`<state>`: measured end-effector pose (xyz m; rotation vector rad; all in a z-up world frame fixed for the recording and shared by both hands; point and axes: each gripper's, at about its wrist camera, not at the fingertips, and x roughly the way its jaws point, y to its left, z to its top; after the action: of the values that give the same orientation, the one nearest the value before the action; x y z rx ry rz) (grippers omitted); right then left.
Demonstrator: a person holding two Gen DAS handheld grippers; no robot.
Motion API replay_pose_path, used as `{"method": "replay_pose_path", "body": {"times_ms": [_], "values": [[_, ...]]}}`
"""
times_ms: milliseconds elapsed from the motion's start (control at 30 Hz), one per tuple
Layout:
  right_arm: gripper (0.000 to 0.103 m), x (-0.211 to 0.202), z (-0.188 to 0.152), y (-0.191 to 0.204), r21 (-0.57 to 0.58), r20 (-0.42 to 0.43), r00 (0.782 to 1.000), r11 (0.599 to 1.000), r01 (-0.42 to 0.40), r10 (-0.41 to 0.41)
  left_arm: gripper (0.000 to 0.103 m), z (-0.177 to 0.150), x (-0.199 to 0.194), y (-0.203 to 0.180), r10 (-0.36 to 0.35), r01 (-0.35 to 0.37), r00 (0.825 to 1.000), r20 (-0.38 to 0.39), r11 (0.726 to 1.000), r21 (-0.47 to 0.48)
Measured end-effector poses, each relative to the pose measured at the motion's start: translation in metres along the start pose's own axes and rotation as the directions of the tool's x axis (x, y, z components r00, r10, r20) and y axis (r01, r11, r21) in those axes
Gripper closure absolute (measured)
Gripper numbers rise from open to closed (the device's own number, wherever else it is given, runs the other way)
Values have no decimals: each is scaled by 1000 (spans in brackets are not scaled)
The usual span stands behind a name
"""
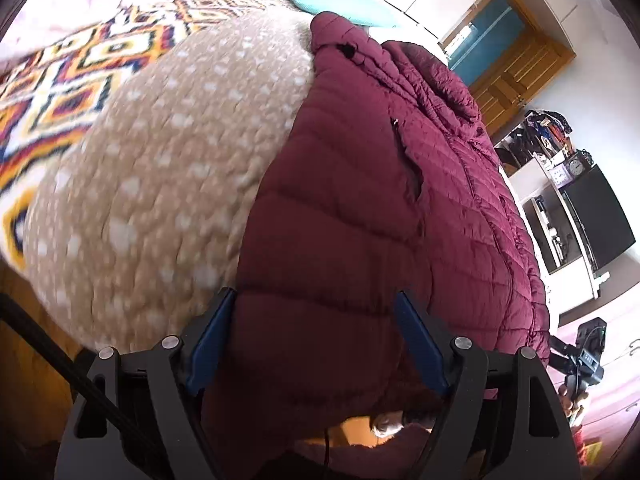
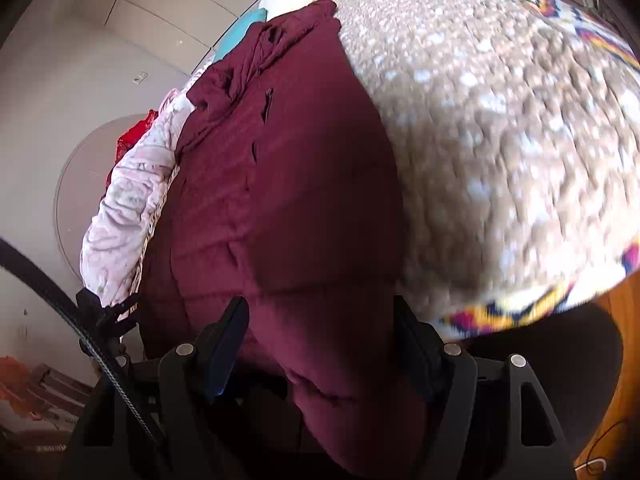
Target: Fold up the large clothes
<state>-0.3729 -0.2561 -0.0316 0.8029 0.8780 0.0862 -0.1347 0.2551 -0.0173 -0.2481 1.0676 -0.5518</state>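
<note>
At six o'clock in the left wrist view, the left gripper (image 1: pixel 316 344) has its blue-padded fingers (image 1: pixel 210 344) spread wide, and the hem of the maroon puffer jacket (image 1: pixel 360 208) bulges between them; whether the pads press the fabric cannot be told. At six o'clock in the right wrist view, the right gripper (image 2: pixel 324 348) is likewise wide apart, its dark fingers (image 2: pixel 224 352) flanking the jacket's (image 2: pixel 288 200) near edge. The jacket lies lengthwise on the bed, quilted, with a zip pocket showing, running toward twelve o'clock. It rests on a tan white-spotted blanket (image 1: pixel 160 168), beside a bright geometric-patterned blanket (image 1: pixel 52 92) at nine o'clock. A teal pillow (image 1: pixel 332 0) sits at the far end.
</note>
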Motion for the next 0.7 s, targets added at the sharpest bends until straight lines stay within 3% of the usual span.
{"method": "replay_pose_path", "body": {"times_ms": [167,267,333,367,400,433,567,700], "values": [[27,5,-21,-1,9,-72,997,1000,-24,25,24,-17,0,0,45,-45,999,-10,998,33],[27,14,-35,1,-17,-104,994,1000,24,-26,24,-28,6,1,53,-52,997,-47,998,34],[32,17,-40,3,-25,-109,993,999,42,-44,34,-32,2,-1,63,-62,997,-47,997,36],[44,19,-40,6,-26,-110,993,999,47,-50,47,-33,-3,-3,61,-59,997,-42,998,36],[49,18,-40,10,-35,-115,992,998,45,-49,61,-33,-10,-4,53,-52,998,-36,998,31],[57,15,-38,15,-43,-113,993,998,38,-42,67,-32,-17,-5,48,-48,998,-31,999,21],[70,-16,-21,41,-48,-66,992,992,-114,110,77,-20,-60,-14,-55,56,998,30,997,-47],[73,-57,16,87,-135,51,973,967,-217,226,79,22,-100,-41,-151,159,979,140,986,-47]]}}
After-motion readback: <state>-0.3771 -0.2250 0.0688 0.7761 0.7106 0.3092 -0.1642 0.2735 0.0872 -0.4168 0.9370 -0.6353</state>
